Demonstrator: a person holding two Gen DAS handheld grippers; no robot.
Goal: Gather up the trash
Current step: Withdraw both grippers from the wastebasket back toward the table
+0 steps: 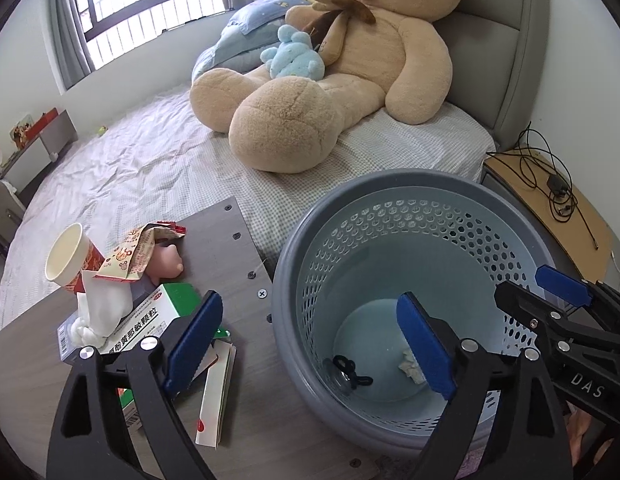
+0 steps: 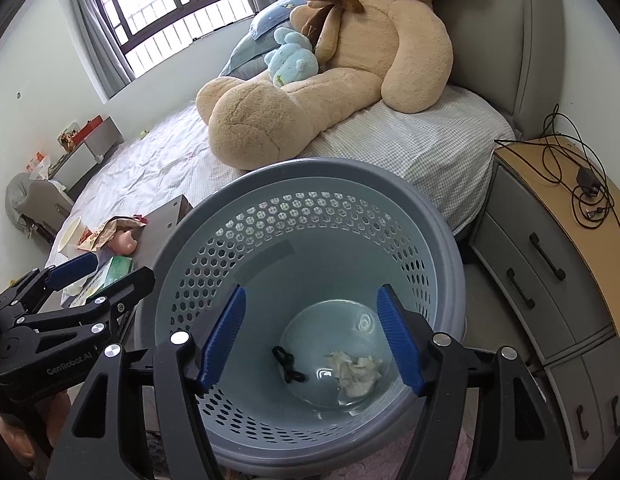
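Grey wood-grain table (image 1: pixel 226 248), screw heads showing, pushed against a bed (image 1: pixel 150 160) with a pale checked sheet. Beyond the fingers, a huge tan teddy bear (image 1: pixel 341 80) against a grey padded headboard (image 1: pixel 493 48), with a small blue plush (image 1: pixel 294 56) in its lap; barred window (image 1: pixel 150 0) with grey curtains far off. Right of the right fingers, a grey nightstand (image 2: pixel 541 248) with a tan top and black cables. Left gripper (image 1: pixel 313 344) spread wide, nothing between the blue pads; right gripper (image 2: pixel 310 340) also parted and empty, above the blue-grey perforated basket (image 1: pixel 349 216). Crumpled tissue (image 2: pixel 357 368) and a black loop (image 2: pixel 288 364) on the basket floor, between the right fingers. Left of the left fingers: paper cup (image 1: pixel 66 256), snack wrapper (image 1: pixel 142 252), white wad (image 1: pixel 102 308), green-and-white medicine box (image 1: pixel 150 316) with Chinese characters, partly hidden. "GenRobot.AI" on the left gripper body, "DAS" on the right.
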